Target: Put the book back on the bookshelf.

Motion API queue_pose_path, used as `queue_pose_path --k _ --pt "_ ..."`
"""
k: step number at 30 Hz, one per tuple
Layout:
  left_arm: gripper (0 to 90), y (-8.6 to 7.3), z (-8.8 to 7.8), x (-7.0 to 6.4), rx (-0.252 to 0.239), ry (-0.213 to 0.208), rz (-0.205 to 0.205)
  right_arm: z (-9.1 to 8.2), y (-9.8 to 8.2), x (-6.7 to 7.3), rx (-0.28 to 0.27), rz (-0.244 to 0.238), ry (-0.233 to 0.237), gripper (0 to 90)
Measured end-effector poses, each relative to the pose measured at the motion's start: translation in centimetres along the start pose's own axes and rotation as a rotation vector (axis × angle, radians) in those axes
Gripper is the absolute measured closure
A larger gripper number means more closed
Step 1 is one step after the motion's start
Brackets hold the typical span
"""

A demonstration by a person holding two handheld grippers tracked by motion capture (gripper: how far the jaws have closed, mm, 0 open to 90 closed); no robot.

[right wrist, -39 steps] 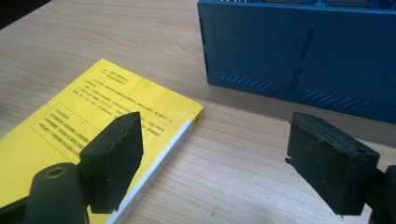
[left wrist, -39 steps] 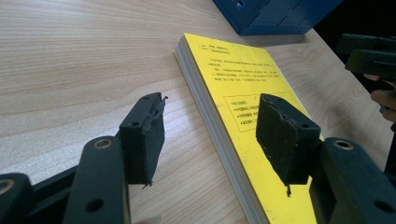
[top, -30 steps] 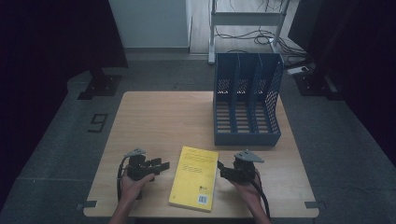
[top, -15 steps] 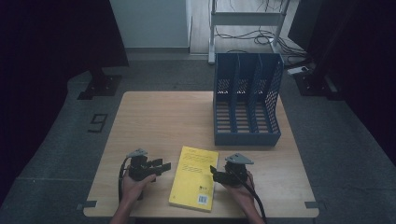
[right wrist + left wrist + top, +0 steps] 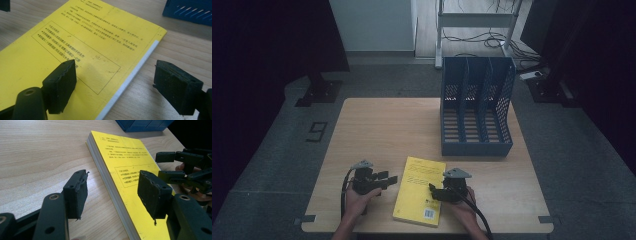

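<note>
A yellow book [image 5: 418, 190] lies flat on the wooden table [image 5: 377, 130], near its front edge. My left gripper [image 5: 390, 179] is open beside the book's left edge, jaws pointing right at it; in the left gripper view its jaws [image 5: 112, 192] straddle the page edge of the book [image 5: 125, 157] without touching. Open too, my right gripper [image 5: 432, 192] hovers over the book's right edge. One right jaw hangs over the yellow cover [image 5: 75, 45], the other over bare table, with the gripper's gap [image 5: 117, 82] across the spine.
A blue three-slot file rack [image 5: 476, 107] stands at the back right of the table, slots open toward me. Bare wood spreads across the table's left and middle. Dark floor, a metal frame and cables [image 5: 472, 30] lie beyond.
My right gripper has moved left and down, from beside the book's right edge to over that edge. The left gripper and the book have stayed put.
</note>
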State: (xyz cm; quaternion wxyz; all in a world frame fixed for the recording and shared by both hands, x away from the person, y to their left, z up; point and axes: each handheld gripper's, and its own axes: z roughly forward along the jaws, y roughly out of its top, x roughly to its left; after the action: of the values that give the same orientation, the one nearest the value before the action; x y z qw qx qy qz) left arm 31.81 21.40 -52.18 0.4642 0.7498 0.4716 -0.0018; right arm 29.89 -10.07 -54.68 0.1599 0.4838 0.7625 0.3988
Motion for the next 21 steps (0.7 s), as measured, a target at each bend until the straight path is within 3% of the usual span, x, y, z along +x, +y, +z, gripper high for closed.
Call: queue_pose_path --k 8,12,21 --pt "40.9 -0.1 0.4 -0.3 0.011 -0.002 0.006 0.2 0.1 0.0 0.006 0.009 0.014 17.9" --pt "40.9 -0.2 0.8 -0.7 0.020 0.003 0.018 0.4 0.1 0.0 0.015 0.025 0.054 21.1" --pt "40.7 -0.7 2.4 -2.0 0.072 0.002 0.053 0.4 -0.1 0.0 0.008 0.046 0.055 22.0"
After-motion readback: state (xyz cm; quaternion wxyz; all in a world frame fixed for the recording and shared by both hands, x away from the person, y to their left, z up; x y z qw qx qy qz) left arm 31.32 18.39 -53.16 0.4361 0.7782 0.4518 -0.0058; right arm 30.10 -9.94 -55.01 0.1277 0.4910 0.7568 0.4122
